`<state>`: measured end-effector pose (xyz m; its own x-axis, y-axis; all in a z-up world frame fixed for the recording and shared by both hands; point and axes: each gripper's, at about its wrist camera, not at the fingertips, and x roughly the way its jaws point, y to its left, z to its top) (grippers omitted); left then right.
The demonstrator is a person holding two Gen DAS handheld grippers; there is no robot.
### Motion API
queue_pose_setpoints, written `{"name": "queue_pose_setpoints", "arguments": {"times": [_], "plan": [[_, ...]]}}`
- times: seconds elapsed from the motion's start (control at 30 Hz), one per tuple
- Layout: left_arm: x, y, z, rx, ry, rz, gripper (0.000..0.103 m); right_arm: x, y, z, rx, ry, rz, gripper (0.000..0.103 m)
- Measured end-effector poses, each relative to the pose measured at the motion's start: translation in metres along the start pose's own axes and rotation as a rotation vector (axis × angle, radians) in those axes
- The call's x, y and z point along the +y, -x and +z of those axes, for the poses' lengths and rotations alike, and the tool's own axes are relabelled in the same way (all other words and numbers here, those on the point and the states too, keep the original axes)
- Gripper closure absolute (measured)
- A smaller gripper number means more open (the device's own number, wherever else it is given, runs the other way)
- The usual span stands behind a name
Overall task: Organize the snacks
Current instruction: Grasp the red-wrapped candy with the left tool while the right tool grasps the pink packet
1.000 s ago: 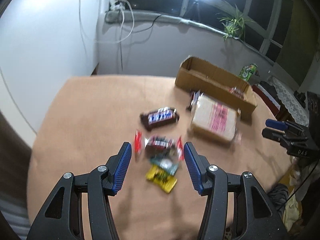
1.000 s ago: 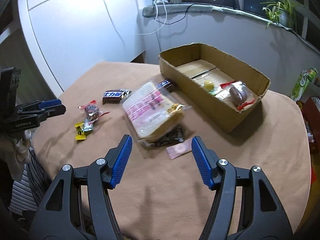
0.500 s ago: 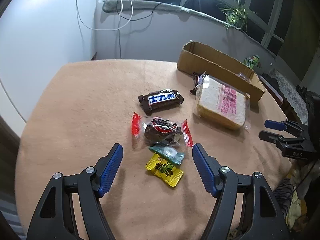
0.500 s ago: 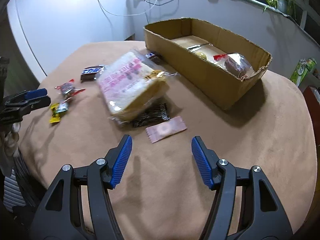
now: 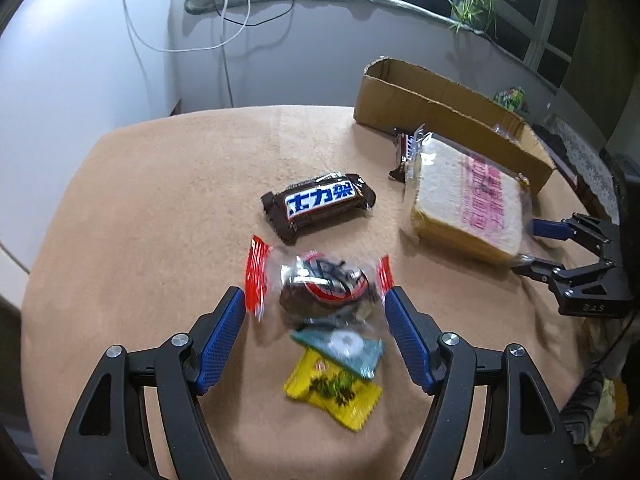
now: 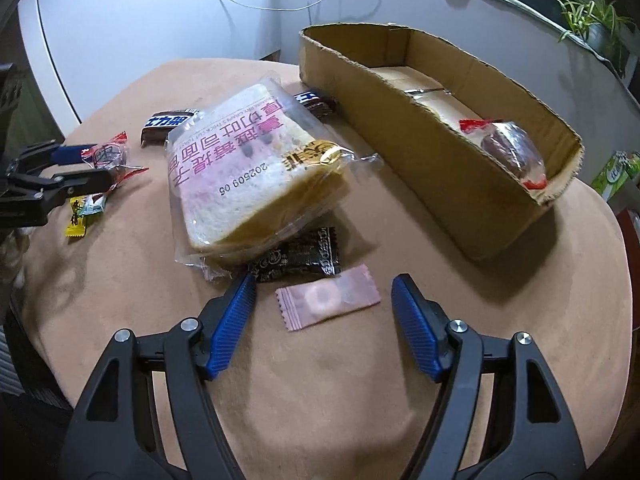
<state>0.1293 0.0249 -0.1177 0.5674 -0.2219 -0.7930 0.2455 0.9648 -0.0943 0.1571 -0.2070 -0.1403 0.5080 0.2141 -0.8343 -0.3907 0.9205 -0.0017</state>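
My left gripper [image 5: 315, 300] is open, its blue pads either side of a clear red-ended snack pack [image 5: 320, 280] on the tan table. A teal candy [image 5: 344, 346] and a yellow candy [image 5: 336, 392] lie just below it, a Snickers bar [image 5: 318, 204] beyond. My right gripper [image 6: 324, 292] is open around a pink candy wrapper [image 6: 328, 298], with a black sachet [image 6: 298, 258] and a bagged bread loaf [image 6: 248, 160] behind. The cardboard box [image 6: 420, 136] holds a red-ended pack [image 6: 510, 148].
The left gripper also shows at the left of the right wrist view [image 6: 52, 176]. The right gripper shows at the right of the left wrist view [image 5: 560, 248]. A second chocolate bar [image 6: 316, 102] lies between bread and box. The table edge curves close on all sides.
Both grippers have moved forward and lower toward the table. The left one now brackets the red-ended pack; the right one brackets the pink wrapper.
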Motion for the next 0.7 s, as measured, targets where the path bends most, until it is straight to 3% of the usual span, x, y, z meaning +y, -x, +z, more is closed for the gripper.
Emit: {"name": "queue_pose_setpoints", "arguments": {"times": [0.43,0.5,0.57,0.63,0.7], "plan": [[-0.014,-0.003,0.0,-0.028,-0.11,0.084,0.031,0.001,-0.004,0.001,0.0,0.017,0.034,0.03],[-0.014,-0.005,-0.001,-0.025,-0.118,0.09,0.031,0.0,-0.003,0.0,0.0,0.016,0.037,0.035],[-0.015,-0.007,-0.001,-0.026,-0.125,0.091,0.031,0.0,-0.001,-0.001,0.0,0.014,0.038,0.047],[-0.013,-0.01,-0.001,-0.023,-0.124,0.079,0.031,-0.001,0.001,-0.002,0.001,0.015,0.04,0.051],[-0.012,-0.012,0.0,-0.022,-0.112,0.067,0.038,-0.002,0.002,-0.002,0.003,0.013,0.038,0.054]]}}
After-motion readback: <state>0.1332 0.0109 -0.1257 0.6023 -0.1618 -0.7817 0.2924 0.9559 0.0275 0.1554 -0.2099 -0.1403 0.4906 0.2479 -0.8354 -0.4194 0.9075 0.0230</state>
